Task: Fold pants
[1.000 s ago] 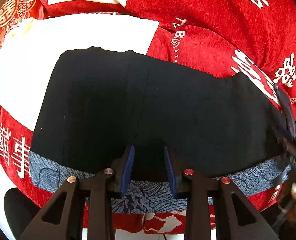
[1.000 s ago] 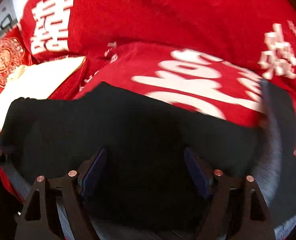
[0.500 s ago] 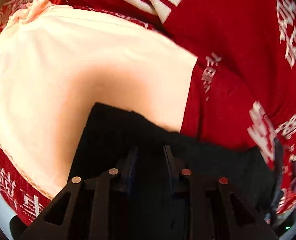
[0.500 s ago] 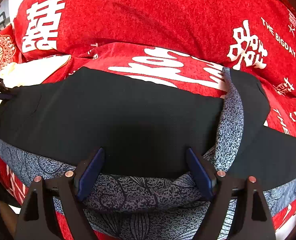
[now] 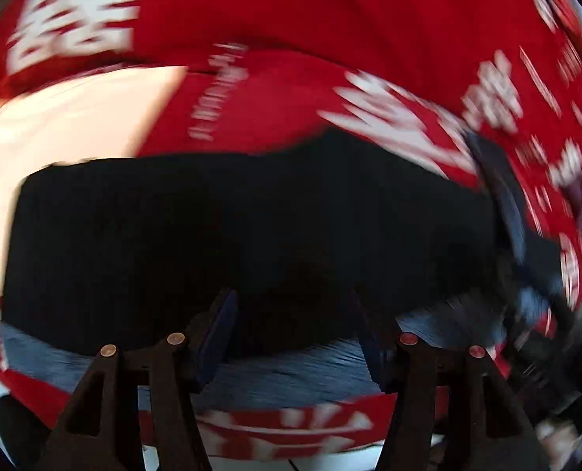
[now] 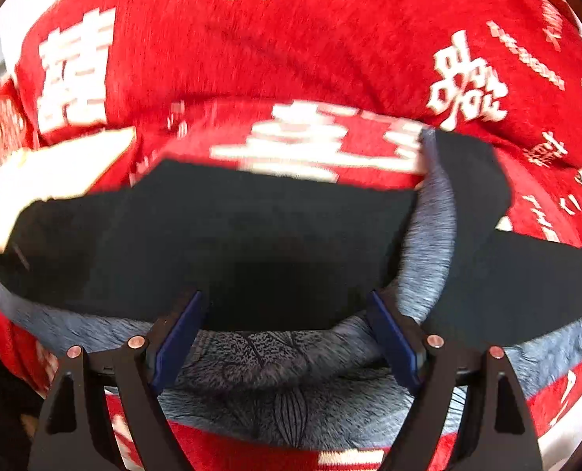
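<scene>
Item: pants, black with grey patterned inner fabric showing along the near edge; lying flat across the red blanket with white characters. One end turned back at my right, grey lining curling up.
Item: cream cloth, on the blanket beyond the pants' left end.
My left tongs: spread apart, nothing between them, over the pants' near edge; view blurred.
My right tongs: spread wide, empty, above the patterned edge.

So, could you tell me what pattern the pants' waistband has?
The waistband is grey-blue with a dark leaf-like print, clearest in the right wrist view.
</scene>
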`<state>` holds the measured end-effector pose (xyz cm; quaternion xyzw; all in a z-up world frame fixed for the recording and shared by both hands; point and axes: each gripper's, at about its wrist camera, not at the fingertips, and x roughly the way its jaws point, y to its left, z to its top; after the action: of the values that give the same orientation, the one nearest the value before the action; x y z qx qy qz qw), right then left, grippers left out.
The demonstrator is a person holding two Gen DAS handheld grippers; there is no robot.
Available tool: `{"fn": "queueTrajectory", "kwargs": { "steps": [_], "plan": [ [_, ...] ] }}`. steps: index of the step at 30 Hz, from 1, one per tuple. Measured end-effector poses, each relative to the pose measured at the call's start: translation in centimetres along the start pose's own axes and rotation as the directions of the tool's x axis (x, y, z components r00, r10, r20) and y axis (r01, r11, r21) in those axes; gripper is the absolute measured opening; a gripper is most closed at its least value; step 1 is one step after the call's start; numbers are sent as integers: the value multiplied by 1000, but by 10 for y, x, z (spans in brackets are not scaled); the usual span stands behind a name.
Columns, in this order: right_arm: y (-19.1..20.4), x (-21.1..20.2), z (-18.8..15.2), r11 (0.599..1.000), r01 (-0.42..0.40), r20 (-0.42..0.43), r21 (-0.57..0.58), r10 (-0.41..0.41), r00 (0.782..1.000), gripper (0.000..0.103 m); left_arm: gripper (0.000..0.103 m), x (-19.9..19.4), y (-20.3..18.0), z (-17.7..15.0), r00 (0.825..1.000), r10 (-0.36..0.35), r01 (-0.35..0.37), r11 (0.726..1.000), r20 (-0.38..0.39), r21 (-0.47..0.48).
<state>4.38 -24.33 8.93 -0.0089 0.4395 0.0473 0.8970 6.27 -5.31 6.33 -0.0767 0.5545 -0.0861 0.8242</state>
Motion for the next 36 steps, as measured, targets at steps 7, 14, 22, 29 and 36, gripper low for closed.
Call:
{"fn": "queueTrajectory", "kwargs": {
  "steps": [7,14,22,29,36],
  "plan": [
    [-65,-27,35,966,203,81,157,-218,973,93,86,32,-42,-4,998,50,-46,994,-41,103],
    [-97,53,103,948,281,-77,152,-272,959,94,87,31,-38,-5,998,53,-50,994,-32,102],
    [-102,131,102,841,540,-297,-18,-520,801,102,93,36,-43,-9,998,59,-55,991,-28,119],
    [-140,95,102,906,392,-266,159,-343,901,16,97,37,-45,-10,997,62,-58,991,-34,119],
    [-183,-25,30,828,203,36,522,-259,965,16,97,33,-43,-13,998,38,-33,991,-40,130]
  ]
}}
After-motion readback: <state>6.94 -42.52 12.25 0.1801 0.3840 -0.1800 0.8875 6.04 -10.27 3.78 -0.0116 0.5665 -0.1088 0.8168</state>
